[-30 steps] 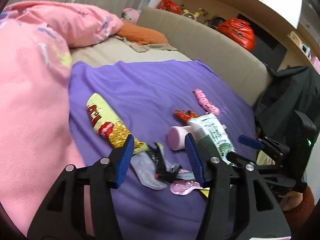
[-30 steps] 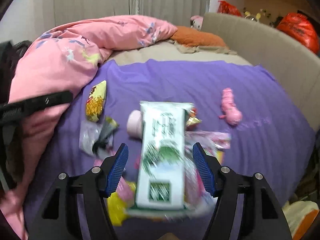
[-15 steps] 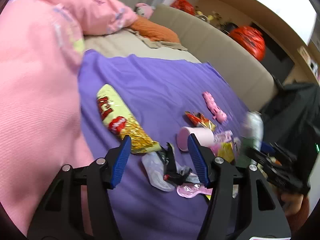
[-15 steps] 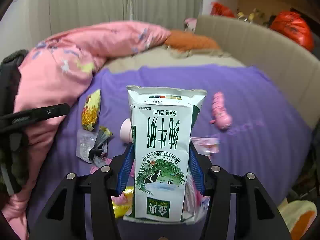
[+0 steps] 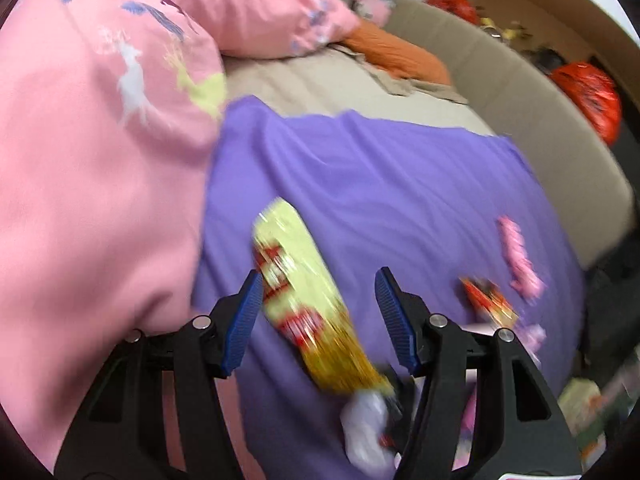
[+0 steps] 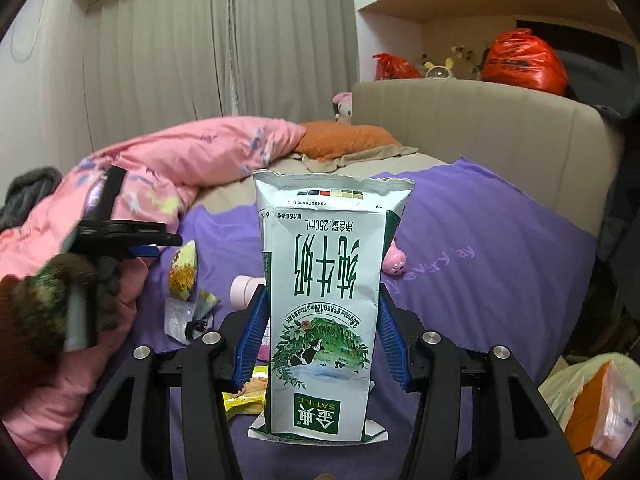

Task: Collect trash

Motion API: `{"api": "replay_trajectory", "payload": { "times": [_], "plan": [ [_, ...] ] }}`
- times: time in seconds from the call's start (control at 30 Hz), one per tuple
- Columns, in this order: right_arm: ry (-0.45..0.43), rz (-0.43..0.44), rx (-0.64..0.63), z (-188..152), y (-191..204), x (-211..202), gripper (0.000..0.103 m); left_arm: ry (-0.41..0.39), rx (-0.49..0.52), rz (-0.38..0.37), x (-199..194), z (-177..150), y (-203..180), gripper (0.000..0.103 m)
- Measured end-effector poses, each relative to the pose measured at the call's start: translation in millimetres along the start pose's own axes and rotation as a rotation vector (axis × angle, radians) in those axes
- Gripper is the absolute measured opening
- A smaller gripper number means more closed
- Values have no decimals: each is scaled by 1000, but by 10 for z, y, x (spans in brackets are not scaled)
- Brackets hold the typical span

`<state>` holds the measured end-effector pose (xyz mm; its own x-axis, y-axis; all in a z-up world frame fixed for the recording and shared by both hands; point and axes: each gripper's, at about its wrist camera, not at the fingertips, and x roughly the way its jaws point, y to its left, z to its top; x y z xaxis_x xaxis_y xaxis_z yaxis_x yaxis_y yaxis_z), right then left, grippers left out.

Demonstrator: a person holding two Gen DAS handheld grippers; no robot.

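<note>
White-green milk carton (image 6: 322, 312) clamped upside-down between right gripper (image 6: 322, 320) pads above the purple sheet (image 6: 480, 248); left gripper (image 5: 320, 316) spread, blurry yellow snack wrapper (image 5: 308, 304) apparently lying untouched below its gap.

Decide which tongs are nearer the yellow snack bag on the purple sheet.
Left. The left tongs hang open right over the yellow snack bag; the right tongs, gripping the milk carton, sit farther back.
</note>
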<state>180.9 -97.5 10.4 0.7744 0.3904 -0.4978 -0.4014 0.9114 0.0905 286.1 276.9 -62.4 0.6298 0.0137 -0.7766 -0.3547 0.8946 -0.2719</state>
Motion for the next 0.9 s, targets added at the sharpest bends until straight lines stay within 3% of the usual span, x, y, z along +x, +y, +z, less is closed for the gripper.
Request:
{"api": "replay_trajectory", "payload": {
  "times": [0.1, 0.2, 0.23, 0.27, 0.33, 0.37, 0.4, 0.53, 0.7, 0.73, 0.77, 0.8, 0.83, 0.9],
  "plan": [
    [-4, 0, 5, -88, -60, -53, 50, 19, 9, 80, 200, 57, 32, 55],
    [6, -8, -7, -160, -107, -73, 50, 43, -21, 65, 316, 60, 129, 55],
    [9, -12, -8, -180, -136, -77, 50, 59, -37, 46, 340, 55, 166, 52],
    [12, -11, -5, -188, -172, -83, 50, 73, -42, 35, 350, 52, 179, 42],
    [11, -6, 7, -190, -229, -110, 50, 88, -44, 2, 330, 41, 191, 36],
    [7, -4, 13, -183, -255, -128, 50, 85, -41, -5, 292, 30, 180, 17],
    [0, -1, 17, -166, -283, -154, 50, 83, -37, -7, 258, 35, 159, 11],
    [-28, 0, 5, -125, -311, -251, 50, 17, -8, -65, -64, 21, -28, 5],
    [-52, -6, -9, -132, -324, -388, 50, -125, 126, -88, -533, -24, -392, 6],
    [-52, -5, -9, -134, -332, -410, 50, -148, 132, -72, -554, -22, -413, 13],
    [-56, -8, -10, -146, -338, -445, 50, -166, 133, -53, -550, -19, -403, 30],
    [-60, -10, -11, -153, -341, -469, 50, -172, 127, -46, -522, -13, -374, 38],
    [-67, -10, -12, -169, -352, -507, 50, -172, 120, -43, -484, -11, -337, 44],
    [-85, -15, -18, -205, -375, -551, 50, -159, 105, -15, -343, -38, -241, 44]
  ]
}}
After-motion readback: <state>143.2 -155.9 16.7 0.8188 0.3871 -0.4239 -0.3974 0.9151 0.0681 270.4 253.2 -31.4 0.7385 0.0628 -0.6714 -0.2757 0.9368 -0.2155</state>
